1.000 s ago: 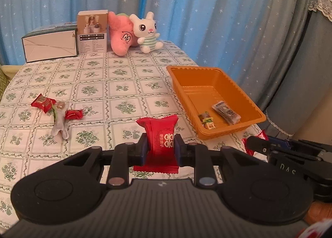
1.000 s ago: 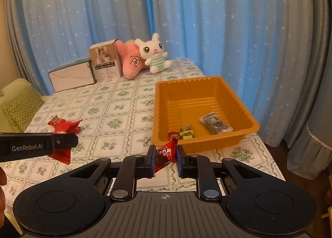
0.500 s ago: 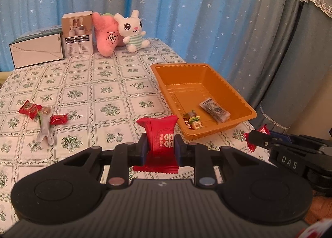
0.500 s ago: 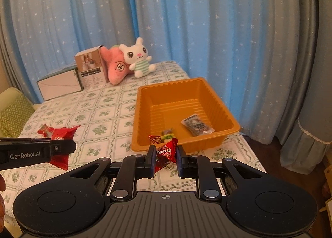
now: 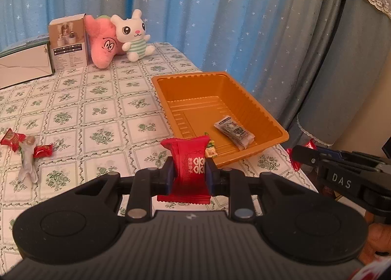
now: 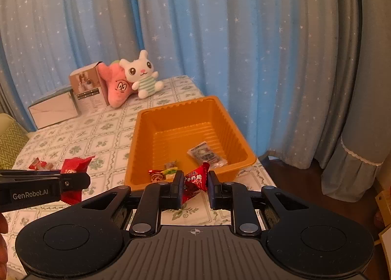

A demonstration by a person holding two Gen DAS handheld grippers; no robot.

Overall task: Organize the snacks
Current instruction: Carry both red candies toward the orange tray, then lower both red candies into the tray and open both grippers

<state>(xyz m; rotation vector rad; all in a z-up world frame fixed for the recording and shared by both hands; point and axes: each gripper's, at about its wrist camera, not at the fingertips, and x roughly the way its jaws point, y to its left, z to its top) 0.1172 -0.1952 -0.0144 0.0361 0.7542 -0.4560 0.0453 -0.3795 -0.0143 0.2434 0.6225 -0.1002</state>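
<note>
My left gripper (image 5: 189,173) is shut on a red snack packet (image 5: 189,170) with white symbols, held upright just short of the orange tray (image 5: 220,111). From the right wrist view my right gripper (image 6: 195,184) is shut on a small red wrapped candy (image 6: 194,181), close to the tray's near rim (image 6: 185,182). Inside the tray lie a dark flat packet (image 6: 206,155) and small green and red candies (image 6: 163,172). The right gripper also shows at the right edge of the left view (image 5: 303,155), and the left gripper with its red packet at the left of the right view (image 6: 73,177).
Red candies (image 5: 14,139) and a grey wrapper (image 5: 28,161) lie on the patterned tablecloth at left. Two plush toys (image 5: 117,35) and boxes (image 5: 68,43) stand at the table's far end. Blue curtains hang behind; the table edge drops off right of the tray.
Both grippers have carried their snacks rightward, closer to the near end of the tray. The tray and the toys have shifted left in both views. The grips are unchanged.
</note>
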